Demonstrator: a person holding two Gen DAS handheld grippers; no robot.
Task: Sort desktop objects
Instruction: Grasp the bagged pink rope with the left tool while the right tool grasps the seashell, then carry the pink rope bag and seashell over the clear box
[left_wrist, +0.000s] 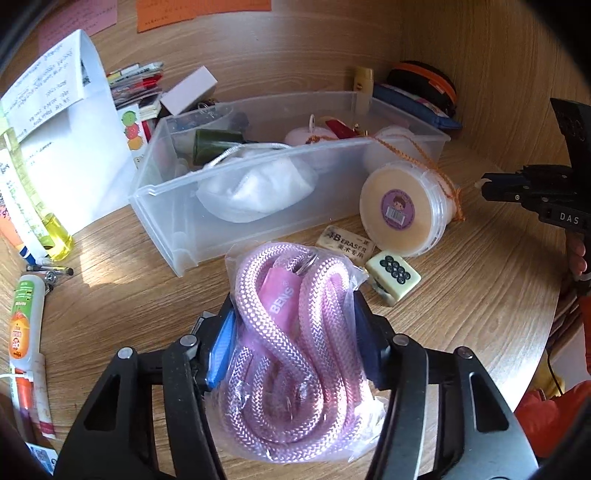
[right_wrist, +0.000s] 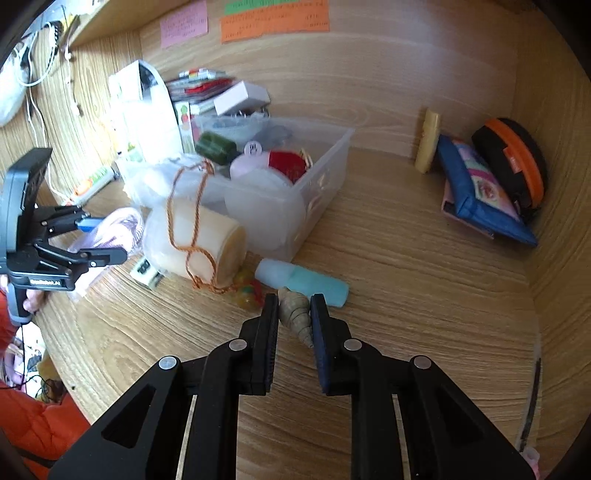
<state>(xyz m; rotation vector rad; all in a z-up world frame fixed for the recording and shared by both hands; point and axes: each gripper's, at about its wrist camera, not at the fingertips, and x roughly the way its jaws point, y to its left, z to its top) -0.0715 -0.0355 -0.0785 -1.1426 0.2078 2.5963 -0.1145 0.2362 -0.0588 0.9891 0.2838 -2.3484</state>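
My left gripper (left_wrist: 295, 317) is shut on a bagged pink rope (left_wrist: 295, 347) and holds it just in front of the clear plastic bin (left_wrist: 177, 206). In the right wrist view the left gripper (right_wrist: 105, 240) and the pink rope (right_wrist: 122, 225) show at the left. My right gripper (right_wrist: 294, 310) is shut on a spiral seashell (right_wrist: 295, 314) above the desk. In the left wrist view the right gripper (left_wrist: 487, 186) shows at the right edge. The bin (right_wrist: 325, 177) holds a white pouch (left_wrist: 258, 188), a green object (left_wrist: 214, 144) and other items.
A round cream tub (left_wrist: 402, 206) with orange cord, an eraser (left_wrist: 345, 242) and a mahjong tile (left_wrist: 393, 273) lie by the bin. A light blue bottle (right_wrist: 303, 282) and beads (right_wrist: 247, 291) lie ahead of the shell. A blue pouch (right_wrist: 484, 195) and black-orange case (right_wrist: 513, 162) lean at the back right.
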